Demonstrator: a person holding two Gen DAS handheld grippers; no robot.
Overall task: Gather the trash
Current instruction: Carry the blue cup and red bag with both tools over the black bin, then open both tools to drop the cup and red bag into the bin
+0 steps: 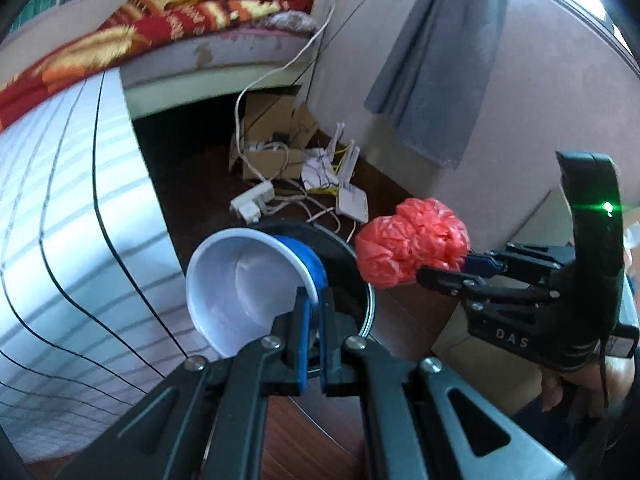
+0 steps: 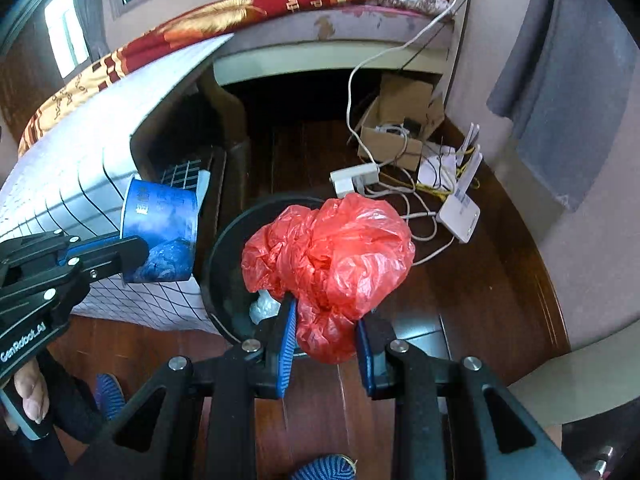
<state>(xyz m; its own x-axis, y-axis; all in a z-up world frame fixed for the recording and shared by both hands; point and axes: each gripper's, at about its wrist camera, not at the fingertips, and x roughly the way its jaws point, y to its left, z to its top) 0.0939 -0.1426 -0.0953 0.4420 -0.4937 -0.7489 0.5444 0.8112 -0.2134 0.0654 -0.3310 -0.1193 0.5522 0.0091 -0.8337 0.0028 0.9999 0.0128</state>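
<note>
The crumpled red plastic bag hangs in the air above the open mouth of the round black bin, pinched at its lower end between the blue pads of the right tool. In the left wrist view the same bag shows as a ball at the tip of that tool, just right of the bin's rim. Something pale and crinkled already lies inside the bin.

The blue paper cup, white inside, is tilted with its mouth turned away from the bin, at the bin's left side. The left tool is pressed together on the cup's rim, one finger inside and one outside the wall.

The bin stands on the dark wooden floor, beside the hanging edge of a white grid-patterned bedsheet. Past the bin, on the floor near the wall, lie a white power strip, a white router with its antennas up, tangled cables and an open cardboard box. A red and gold blanket covers the bed behind. A grey cloth hangs on the wall at the right.
</note>
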